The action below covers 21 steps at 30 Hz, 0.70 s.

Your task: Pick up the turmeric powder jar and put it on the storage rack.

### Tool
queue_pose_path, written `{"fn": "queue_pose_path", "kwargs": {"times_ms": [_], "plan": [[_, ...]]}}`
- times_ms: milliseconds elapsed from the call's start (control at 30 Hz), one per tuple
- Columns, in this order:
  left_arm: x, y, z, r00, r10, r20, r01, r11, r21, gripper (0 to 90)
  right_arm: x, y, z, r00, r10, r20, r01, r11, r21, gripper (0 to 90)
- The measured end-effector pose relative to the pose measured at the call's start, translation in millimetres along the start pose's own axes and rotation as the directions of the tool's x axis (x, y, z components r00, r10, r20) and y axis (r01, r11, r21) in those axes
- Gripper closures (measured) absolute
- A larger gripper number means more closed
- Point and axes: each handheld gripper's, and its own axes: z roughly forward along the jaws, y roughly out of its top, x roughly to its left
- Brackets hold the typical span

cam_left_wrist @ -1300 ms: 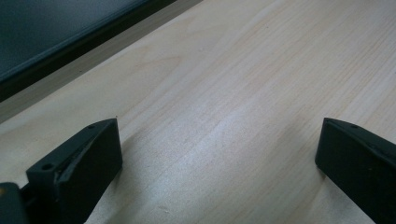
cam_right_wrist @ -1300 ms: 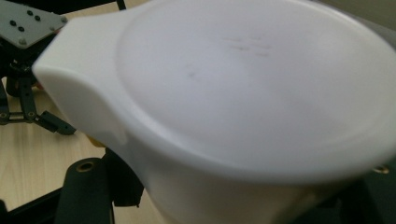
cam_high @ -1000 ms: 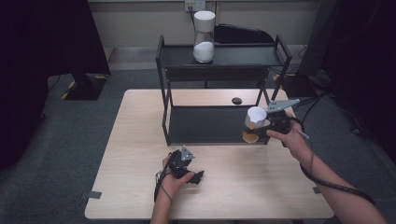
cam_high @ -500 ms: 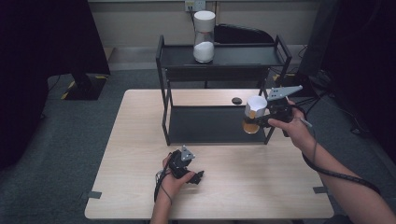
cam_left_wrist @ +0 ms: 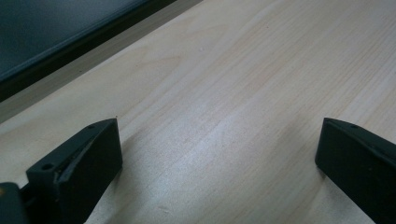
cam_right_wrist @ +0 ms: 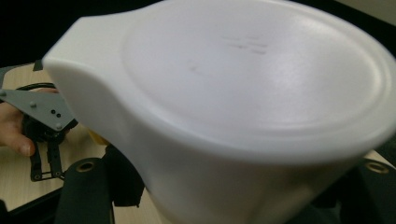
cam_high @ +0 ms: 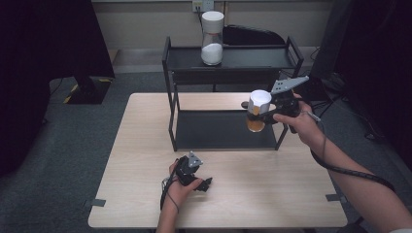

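Two grippers: my right gripper [cam_high: 262, 116] pinches a white-lidded jar [cam_high: 257, 110] of orange contents, lifted beside the black rack [cam_high: 171, 92]; my left gripper [cam_high: 201, 183] rests spread on the bench [cam_high: 272, 194].

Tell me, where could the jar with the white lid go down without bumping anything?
The top shelf is bare to the right of the white-filled jar. The lower shelf looks bare under the held jar in the right gripper. The table is bare in front of the rack; it is crowded only by the left gripper.

Right gripper [cam_high: 260, 118] raised, jaws clamped; left gripper [cam_high: 203, 185] apparently resting, jaws apart.
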Motion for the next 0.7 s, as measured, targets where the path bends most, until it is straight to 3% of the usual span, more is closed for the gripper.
{"fn": "queue_pose_path", "kwargs": {"times_ms": [300, 700], "plan": [[0.0, 0.0, 0.0, 1.0000, 0.000, 0.000, 0.000, 1.0000, 0.000, 0.0, 1.9, 30.4, -5.2, 0.9995, -0.029, 0.009, 0.029, 1.000, 0.006, 30.5], [-0.1, 0.1, -0.1, 1.0000, -0.001, 0.000, 0.001, 1.0000, 0.001, 0.0, -5.8, 61.8, -17.8, 0.9999, -0.012, 0.009, 0.012, 1.000, -0.016, 30.5]]}}
